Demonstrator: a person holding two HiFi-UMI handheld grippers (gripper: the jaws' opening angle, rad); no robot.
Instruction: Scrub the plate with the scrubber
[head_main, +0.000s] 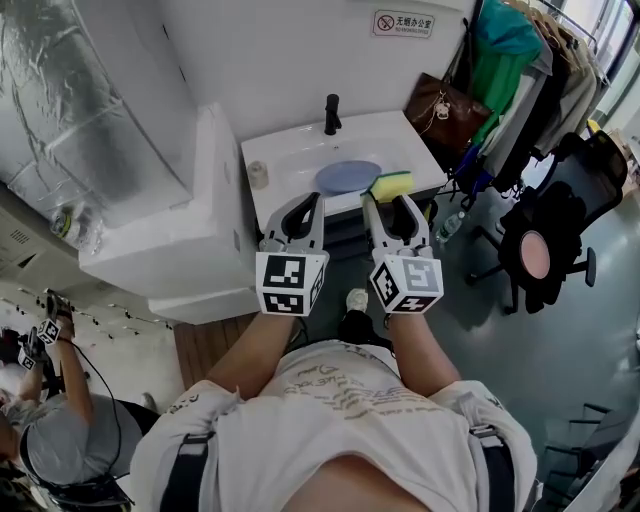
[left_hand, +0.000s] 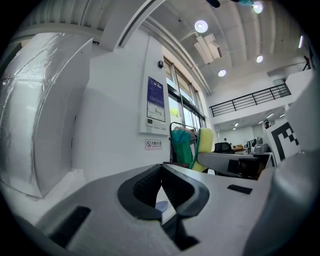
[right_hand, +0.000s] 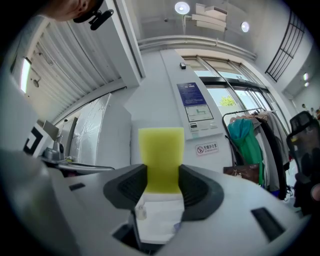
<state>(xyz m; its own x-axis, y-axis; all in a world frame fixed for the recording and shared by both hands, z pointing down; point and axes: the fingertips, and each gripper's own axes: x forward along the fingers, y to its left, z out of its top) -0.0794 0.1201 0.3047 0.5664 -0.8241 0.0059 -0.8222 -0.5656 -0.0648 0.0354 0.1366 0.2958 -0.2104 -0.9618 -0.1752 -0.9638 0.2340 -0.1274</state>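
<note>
A round blue-grey plate (head_main: 348, 176) lies in the white sink (head_main: 290, 150) ahead of me. My right gripper (head_main: 391, 203) is shut on a yellow scrubber sponge (head_main: 392, 185), held just at the sink's front edge beside the plate. The right gripper view shows the yellow sponge (right_hand: 161, 159) clamped between the dark pads. My left gripper (head_main: 304, 207) is shut with nothing in it, hovering short of the sink's front edge, left of the sponge. In the left gripper view its jaws (left_hand: 161, 187) meet, and a sliver of the plate (left_hand: 161, 206) shows below them.
A black faucet (head_main: 331, 114) stands at the sink's back edge, a small cup (head_main: 259, 175) on its left rim. A large white block (head_main: 170, 215) flanks the sink on the left. A brown bag (head_main: 445, 108), hanging clothes (head_main: 515, 70) and a black office chair (head_main: 545, 235) stand at the right.
</note>
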